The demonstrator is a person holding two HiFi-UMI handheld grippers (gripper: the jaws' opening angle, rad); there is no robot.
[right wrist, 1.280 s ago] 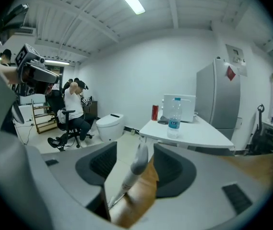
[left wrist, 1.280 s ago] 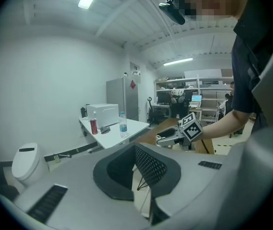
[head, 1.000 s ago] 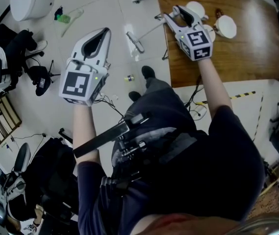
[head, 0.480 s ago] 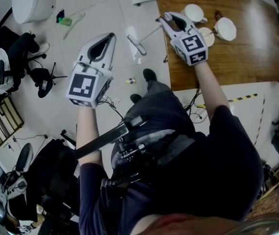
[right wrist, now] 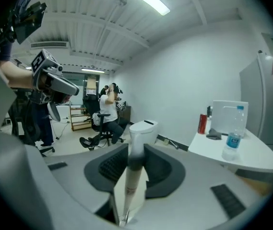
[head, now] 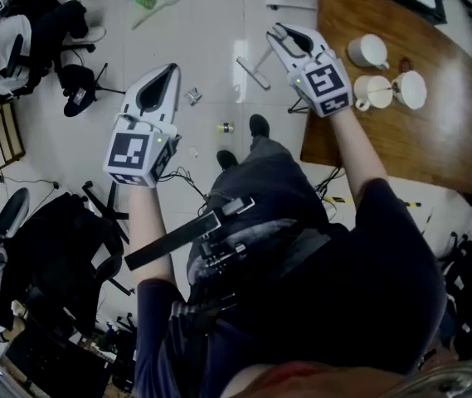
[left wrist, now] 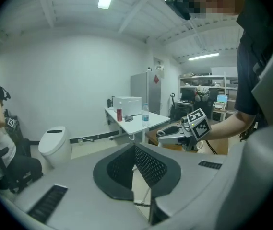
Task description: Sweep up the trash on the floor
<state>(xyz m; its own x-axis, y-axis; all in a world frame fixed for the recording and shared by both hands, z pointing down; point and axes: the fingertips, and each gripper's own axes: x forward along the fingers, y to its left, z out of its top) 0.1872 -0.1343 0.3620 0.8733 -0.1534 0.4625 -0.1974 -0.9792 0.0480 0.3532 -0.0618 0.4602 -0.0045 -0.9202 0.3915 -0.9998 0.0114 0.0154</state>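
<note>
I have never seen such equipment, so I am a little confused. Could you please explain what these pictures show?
There is no robot here: a person holds a two-jaw hand tool in each hand. One picture looks down from a camera on the person's head. The other two come from cameras riding on those tools. The left gripper is shut and empty. The right gripper has just been closing its jaws on a pale long handle, probably a broom's. Small bits of trash lie on the floor. A wooden table carries three white cups.
</note>
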